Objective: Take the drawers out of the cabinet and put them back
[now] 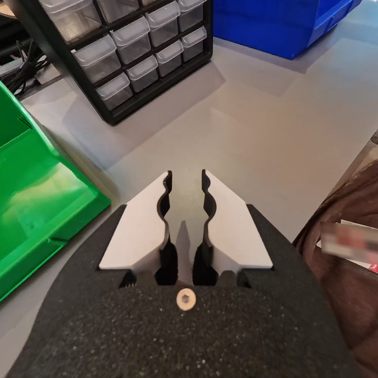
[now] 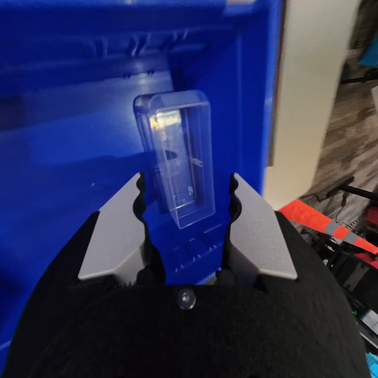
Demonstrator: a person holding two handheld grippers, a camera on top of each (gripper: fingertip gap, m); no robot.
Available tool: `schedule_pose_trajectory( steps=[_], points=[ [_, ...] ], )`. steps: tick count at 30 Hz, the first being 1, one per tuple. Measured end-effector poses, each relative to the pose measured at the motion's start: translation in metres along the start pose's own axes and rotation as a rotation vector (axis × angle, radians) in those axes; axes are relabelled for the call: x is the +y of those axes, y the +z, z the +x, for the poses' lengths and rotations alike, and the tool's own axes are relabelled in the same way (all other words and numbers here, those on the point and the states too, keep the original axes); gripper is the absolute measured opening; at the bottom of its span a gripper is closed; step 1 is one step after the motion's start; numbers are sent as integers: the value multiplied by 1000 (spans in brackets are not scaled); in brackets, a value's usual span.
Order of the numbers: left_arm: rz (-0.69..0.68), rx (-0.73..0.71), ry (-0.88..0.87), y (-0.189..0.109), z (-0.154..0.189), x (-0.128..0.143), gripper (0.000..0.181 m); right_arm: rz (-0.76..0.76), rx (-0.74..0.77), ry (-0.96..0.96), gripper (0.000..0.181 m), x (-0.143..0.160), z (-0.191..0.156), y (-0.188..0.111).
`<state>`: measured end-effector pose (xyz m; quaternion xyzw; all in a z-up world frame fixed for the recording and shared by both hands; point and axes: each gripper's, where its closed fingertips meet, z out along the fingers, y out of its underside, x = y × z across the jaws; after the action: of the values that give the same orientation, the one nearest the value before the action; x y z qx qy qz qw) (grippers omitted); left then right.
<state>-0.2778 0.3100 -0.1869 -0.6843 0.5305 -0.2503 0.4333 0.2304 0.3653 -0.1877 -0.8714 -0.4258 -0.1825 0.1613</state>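
Left wrist view: we see our left gripper (image 1: 186,173) over bare grey desk (image 1: 255,143), fingers a little apart, a narrow gap between them, nothing in it. Green bin (image 1: 36,204) at 9 o'clock, just beside the left finger. Brown cloth (image 1: 347,204) with a blurred card at 3 o'clock. Farther, at 11 o'clock, the black cabinet (image 1: 106,114) stands on the desk, clear drawers (image 1: 143,72) seated in its slots, rows tilted in the wide-angle view. Blue bin (image 1: 276,30) at 1 o'clock, beside the cabinet, apart from it.

Right wrist view: our right gripper (image 2: 187,176) spread wide, holding nothing. Just past the tips at 12 o'clock a clear drawer (image 2: 180,155) lies inside the blue bin (image 2: 71,143), open side toward us, near the bin's right wall; not touching either finger. We cannot tell if it holds anything. Beyond the bin at 2 o'clock, a cream panel (image 2: 302,102); at 3 o'clock an orange-and-grey striped strip (image 2: 327,229) among blurred clutter.
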Motion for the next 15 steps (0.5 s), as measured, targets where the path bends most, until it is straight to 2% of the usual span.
schedule_pose_trajectory(
  steps=[2,4,6,8,10,12,15],
  points=[
    [6,6,6,-1,1,-2,28,102,109,71,81,-26,18,-40],
    [18,6,15,-2,2,-5,28,278,201,167,80,-66,25,-95],
    [30,3,22,-5,2,-8,28,447,283,225,79,-107,18,-151],
    [40,-4,31,-7,2,-10,28,590,330,225,73,-146,-3,-196],
    [53,-6,40,-9,2,-12,28,641,270,190,59,-179,-33,-220],
    [54,-6,47,-9,3,-11,28,660,145,175,50,-210,-57,-235],
    [83,16,20,-12,10,-17,30,665,69,100,10,-250,-58,-250]
  ],
)
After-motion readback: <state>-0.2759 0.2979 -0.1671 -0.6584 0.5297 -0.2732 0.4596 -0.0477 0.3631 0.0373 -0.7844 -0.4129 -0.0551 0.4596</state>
